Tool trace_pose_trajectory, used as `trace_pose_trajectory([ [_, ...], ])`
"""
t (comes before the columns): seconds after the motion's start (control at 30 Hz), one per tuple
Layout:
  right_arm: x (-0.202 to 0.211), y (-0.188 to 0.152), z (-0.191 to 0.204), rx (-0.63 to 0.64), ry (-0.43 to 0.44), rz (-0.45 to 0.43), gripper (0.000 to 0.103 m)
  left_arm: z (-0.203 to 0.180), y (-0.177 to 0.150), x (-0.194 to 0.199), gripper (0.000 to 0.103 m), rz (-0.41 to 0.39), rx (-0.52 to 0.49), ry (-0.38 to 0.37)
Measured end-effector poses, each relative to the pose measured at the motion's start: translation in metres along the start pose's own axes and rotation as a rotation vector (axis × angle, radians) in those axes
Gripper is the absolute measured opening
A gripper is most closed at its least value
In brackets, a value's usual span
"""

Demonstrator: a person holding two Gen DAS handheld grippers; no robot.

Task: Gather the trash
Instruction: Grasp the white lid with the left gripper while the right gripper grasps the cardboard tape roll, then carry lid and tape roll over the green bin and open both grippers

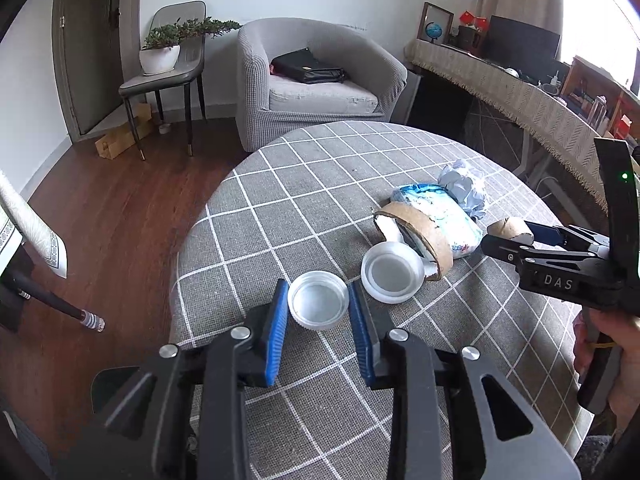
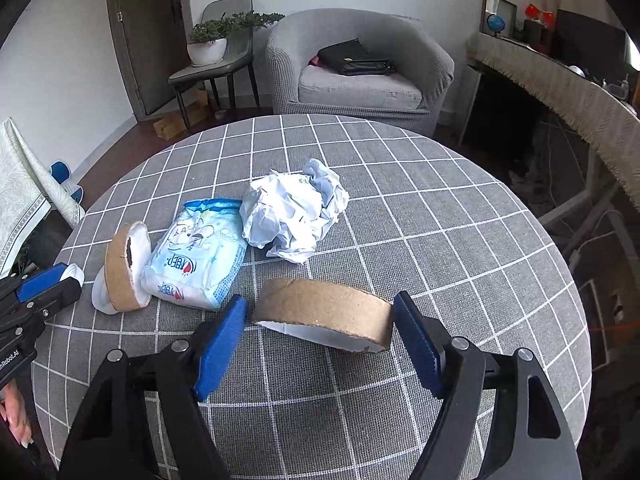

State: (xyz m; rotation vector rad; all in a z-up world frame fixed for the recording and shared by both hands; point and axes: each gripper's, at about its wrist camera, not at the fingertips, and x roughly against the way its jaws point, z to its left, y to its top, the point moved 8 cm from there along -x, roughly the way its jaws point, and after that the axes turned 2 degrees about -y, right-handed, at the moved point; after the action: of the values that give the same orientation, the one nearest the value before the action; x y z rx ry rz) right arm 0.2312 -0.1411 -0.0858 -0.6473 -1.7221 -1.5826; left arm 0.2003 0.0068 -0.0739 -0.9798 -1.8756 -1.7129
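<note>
1. The cardboard ring (image 2: 324, 312) lies on its side low in the right wrist view, its long axis running left to right.
2. The right gripper (image 2: 320, 344) straddles it, pads just off both ends, not yet pressing.
3. The left gripper (image 1: 318, 312) clamps a clear plastic lid (image 1: 318, 305), lower centre.
4. More trash sits on the checked table (image 2: 460, 240).

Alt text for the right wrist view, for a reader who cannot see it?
The right gripper straddles a cardboard ring lying on a round grey checked table, its blue pads just outside the ring's ends. Beyond lie a blue-and-white packet, crumpled white paper and a second cardboard ring; the left gripper enters at left.
</note>
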Motion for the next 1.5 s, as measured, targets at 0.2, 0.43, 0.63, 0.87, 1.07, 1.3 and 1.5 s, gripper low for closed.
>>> trace_pose_trajectory([
  [0.2,-0.002,0.004,0.002,0.022,-0.023,-0.004,0.068,0.017,-0.002,0.014,0.033,-0.018,0.014,0.005],
  [0.43,0.021,0.017,0.010,0.012,-0.017,-0.085,0.068,0.052,-0.002,0.035,0.033,-0.058,0.068,0.037],
  [0.63,0.043,0.030,0.058,0.081,0.081,-0.175,0.068,0.088,-0.011,0.050,0.033,-0.066,0.118,0.095],
  [0.87,0.057,0.028,0.125,0.131,0.258,-0.183,0.068,0.129,-0.037,0.056,0.033,-0.025,0.161,0.147],
  [1.07,0.061,0.031,0.170,0.195,0.325,-0.185,0.068,0.159,-0.066,0.053,0.033,0.035,0.173,0.182],
  [1.3,0.061,0.030,0.212,0.236,0.395,-0.173,0.068,0.188,-0.101,0.045,0.033,0.124,0.201,0.184],
  [1.5,0.063,0.026,0.247,0.256,0.455,-0.161,0.068,0.203,-0.130,0.043,0.033,0.189,0.215,0.180],
])
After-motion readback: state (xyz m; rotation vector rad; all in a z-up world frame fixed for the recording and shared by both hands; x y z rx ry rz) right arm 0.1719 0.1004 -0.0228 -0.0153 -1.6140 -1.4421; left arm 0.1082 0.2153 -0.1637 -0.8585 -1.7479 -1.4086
